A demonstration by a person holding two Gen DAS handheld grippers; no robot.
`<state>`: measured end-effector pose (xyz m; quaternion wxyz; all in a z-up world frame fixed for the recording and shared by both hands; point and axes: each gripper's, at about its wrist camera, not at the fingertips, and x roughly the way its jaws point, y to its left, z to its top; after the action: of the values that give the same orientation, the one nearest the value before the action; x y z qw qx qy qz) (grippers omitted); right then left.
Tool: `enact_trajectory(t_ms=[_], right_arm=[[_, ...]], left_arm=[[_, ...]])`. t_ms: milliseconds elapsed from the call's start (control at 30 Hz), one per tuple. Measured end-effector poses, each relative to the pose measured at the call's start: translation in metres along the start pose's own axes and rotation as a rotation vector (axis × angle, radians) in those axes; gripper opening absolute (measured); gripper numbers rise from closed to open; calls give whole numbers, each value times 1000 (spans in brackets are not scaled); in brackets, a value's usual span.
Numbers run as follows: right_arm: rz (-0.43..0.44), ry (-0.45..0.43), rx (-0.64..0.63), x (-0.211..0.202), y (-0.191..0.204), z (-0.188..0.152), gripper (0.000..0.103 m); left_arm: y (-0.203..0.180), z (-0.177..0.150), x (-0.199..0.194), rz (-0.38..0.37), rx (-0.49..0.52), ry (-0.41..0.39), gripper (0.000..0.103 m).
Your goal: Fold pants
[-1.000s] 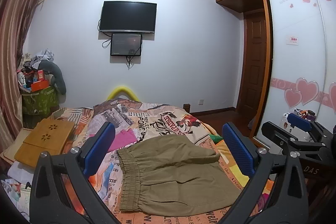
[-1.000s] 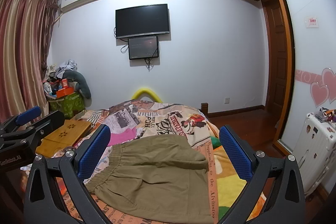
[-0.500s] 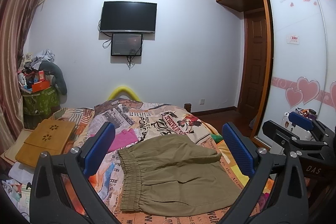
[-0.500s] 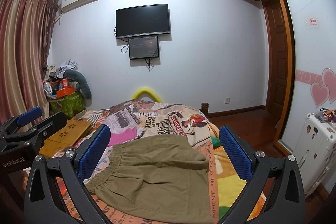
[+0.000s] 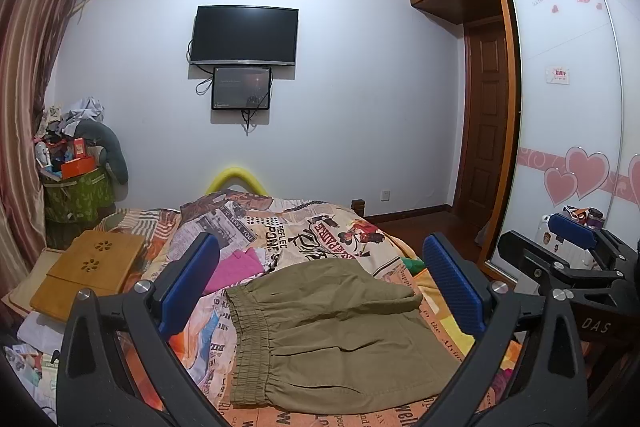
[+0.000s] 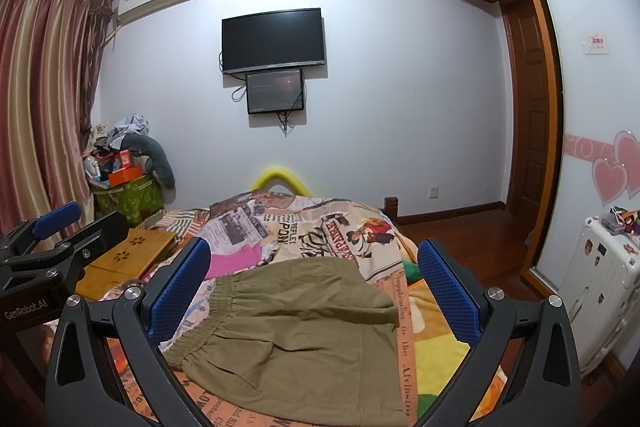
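Note:
Olive-green pants (image 5: pixel 332 339) lie flat on the patterned bedspread (image 5: pixel 304 227), elastic waistband to the left; they also show in the right wrist view (image 6: pixel 304 335). My left gripper (image 5: pixel 320 287) is open and empty, held above the pants. My right gripper (image 6: pixel 316 291) is open and empty, also above them. Each gripper shows at the edge of the other's view: the right one (image 5: pixel 576 251) and the left one (image 6: pixel 60 239).
A wooden lap desk (image 5: pixel 88 275) lies on the bed's left side. A pink cloth (image 5: pixel 236 267) lies beyond the waistband. A cluttered green bin (image 5: pixel 76 191) stands by the curtain. A white suitcase (image 6: pixel 600 283) stands right of the bed, before the wardrobe.
Both grippers have drifted very slightly; the pants have not moved and both stay open.

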<state>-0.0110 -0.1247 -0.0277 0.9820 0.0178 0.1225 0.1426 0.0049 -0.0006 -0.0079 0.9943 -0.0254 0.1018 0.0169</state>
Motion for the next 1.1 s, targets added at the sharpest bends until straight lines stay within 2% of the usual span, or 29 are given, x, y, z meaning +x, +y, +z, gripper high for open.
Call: enact_trajectory(t_ms=[1100], right_arm=[[7, 4, 3, -3, 8, 1, 103]], left_arm=[[-5, 0, 0, 5, 10, 0, 103]])
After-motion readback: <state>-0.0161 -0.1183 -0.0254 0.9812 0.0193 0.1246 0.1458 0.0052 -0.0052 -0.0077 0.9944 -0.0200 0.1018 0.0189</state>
